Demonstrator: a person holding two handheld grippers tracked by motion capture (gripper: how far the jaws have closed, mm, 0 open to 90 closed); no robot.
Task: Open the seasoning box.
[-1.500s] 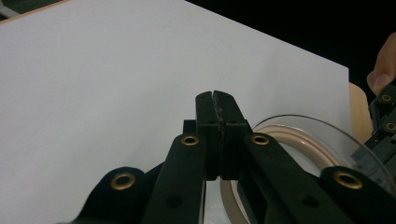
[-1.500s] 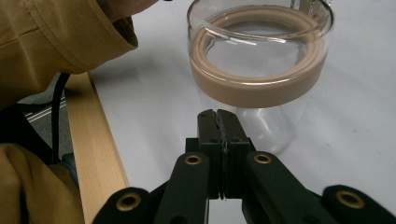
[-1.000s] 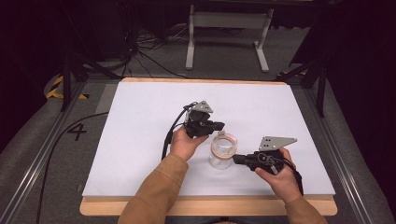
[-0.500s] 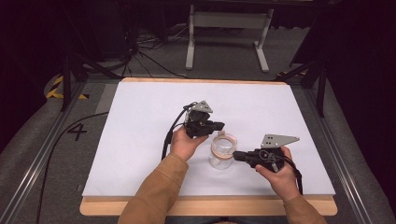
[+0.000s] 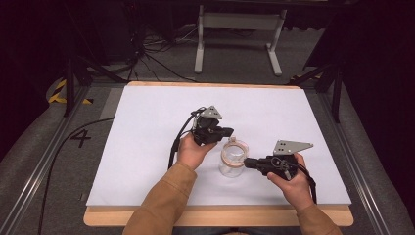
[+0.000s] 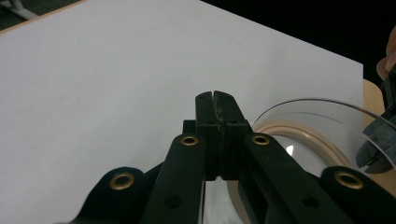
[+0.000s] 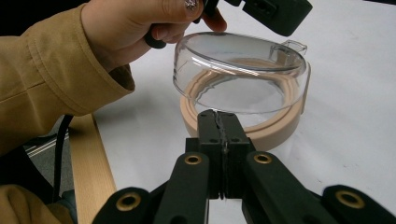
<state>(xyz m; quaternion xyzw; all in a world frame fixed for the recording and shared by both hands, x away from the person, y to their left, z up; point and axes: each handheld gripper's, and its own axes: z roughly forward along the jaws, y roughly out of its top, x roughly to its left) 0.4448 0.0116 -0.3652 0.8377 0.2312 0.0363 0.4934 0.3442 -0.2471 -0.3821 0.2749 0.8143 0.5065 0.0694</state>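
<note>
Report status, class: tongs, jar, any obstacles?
Left tongs shut, beside jar rim. Right tongs shut, tips at the jar's side. Jar upright on white table. Nothing in the way.

Left gripper (image 5: 229, 132) jaws pressed together, right gripper (image 5: 247, 163) likewise — both hand-held, tips near.

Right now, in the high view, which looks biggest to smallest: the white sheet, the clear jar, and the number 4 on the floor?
1. white sheet
2. clear jar
3. number 4
The jar and the 4 look close in size, so that order is unsure.
</note>
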